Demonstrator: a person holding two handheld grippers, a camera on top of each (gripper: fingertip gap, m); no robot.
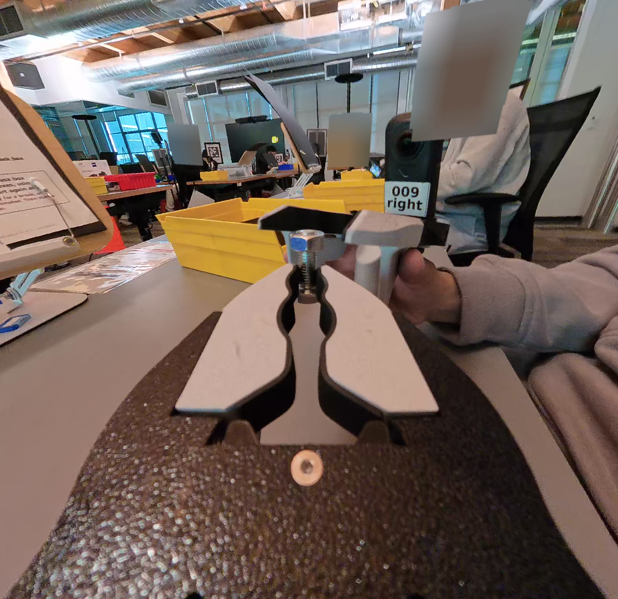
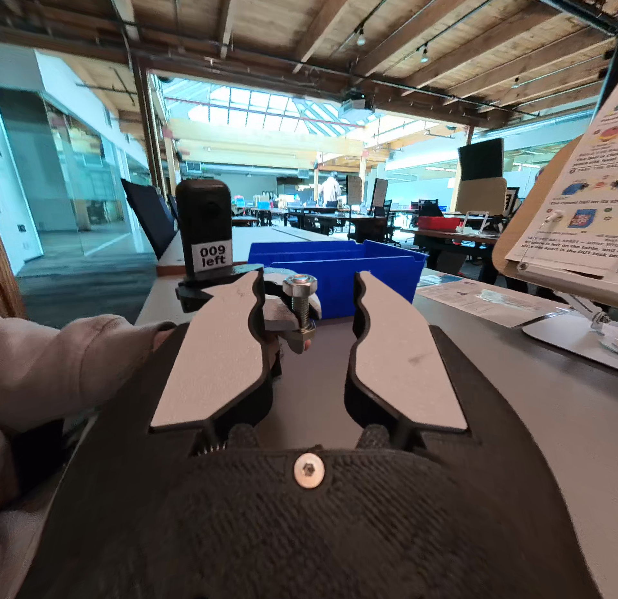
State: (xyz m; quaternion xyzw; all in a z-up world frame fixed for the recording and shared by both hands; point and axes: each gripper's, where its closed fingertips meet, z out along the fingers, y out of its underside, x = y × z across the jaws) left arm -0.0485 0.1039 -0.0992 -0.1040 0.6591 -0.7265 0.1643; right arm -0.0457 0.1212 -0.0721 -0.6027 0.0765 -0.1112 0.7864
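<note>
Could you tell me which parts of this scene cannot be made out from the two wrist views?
- Yellow bin: contents hidden by its front wall, left wrist view.
- Blue bin: contents hidden by its wall, right wrist view.
- Bolt: lower end hidden between the left claw fingers.
- Clipboard sheet: cut off by the right edge.
- Far desks: too small and blurred.

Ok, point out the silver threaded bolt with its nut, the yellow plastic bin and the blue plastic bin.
Silver threaded bolt (image 1: 306, 275), left wrist view, threaded shank.
Yellow plastic bin (image 1: 217, 242), left wrist view, front wall.
Blue plastic bin (image 2: 337, 282), right wrist view, near wall.
</note>
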